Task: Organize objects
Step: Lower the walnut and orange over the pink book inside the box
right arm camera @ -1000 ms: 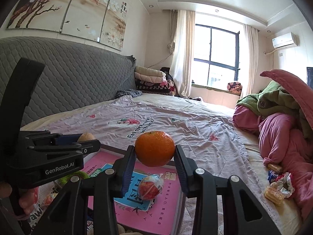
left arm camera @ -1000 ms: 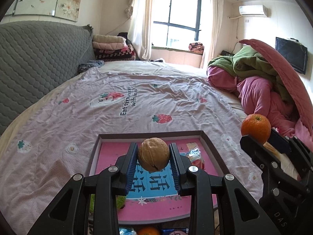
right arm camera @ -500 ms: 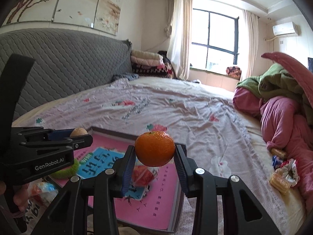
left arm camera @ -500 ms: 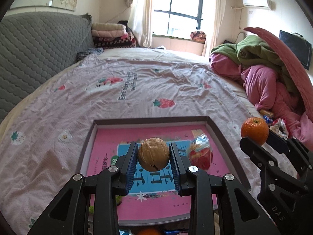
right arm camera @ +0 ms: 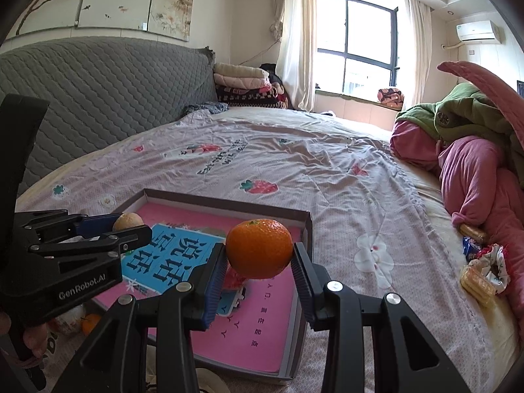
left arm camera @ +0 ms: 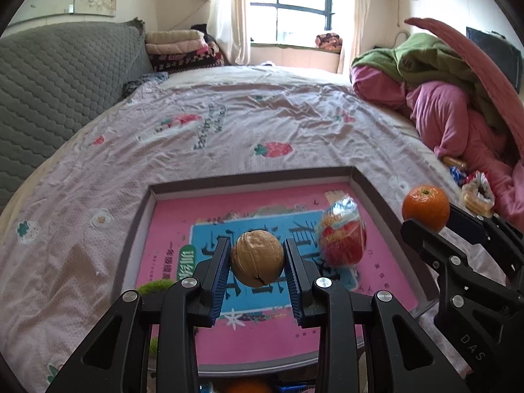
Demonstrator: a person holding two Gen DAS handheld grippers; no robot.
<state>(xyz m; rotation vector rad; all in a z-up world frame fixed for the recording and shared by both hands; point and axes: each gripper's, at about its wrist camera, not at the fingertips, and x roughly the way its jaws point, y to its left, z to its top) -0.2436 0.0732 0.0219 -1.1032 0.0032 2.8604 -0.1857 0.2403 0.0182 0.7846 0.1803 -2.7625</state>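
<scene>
My left gripper [left arm camera: 257, 258] is shut on a brown walnut [left arm camera: 257, 258], held above a shallow grey box lid [left arm camera: 252, 177] with a pink and blue printed floor. A red wrapped snack [left arm camera: 344, 237] lies inside the lid at its right. My right gripper [right arm camera: 259, 253] is shut on an orange tangerine [right arm camera: 259, 252] over the lid's right half [right arm camera: 308, 229]. In the left wrist view the right gripper [left arm camera: 425, 209] sits at the right with the tangerine [left arm camera: 425, 208]. The right wrist view has the left gripper [right arm camera: 129, 224] at the left with the walnut [right arm camera: 128, 221].
The lid rests on a bed with a strawberry-print sheet [left arm camera: 229, 124]. Piled pink and green quilts [right arm camera: 475, 150] fill the right side, with snack packets [right arm camera: 478, 268] beside them. A grey headboard [right arm camera: 98, 98] runs along the left. Another tangerine [right arm camera: 90, 324] and a green item [left arm camera: 154, 286] lie near the front.
Both grippers have sunk and tilted downward toward the box lid, each keeping its fruit or nut. More of the lid's floor and the red wrapped snack now show.
</scene>
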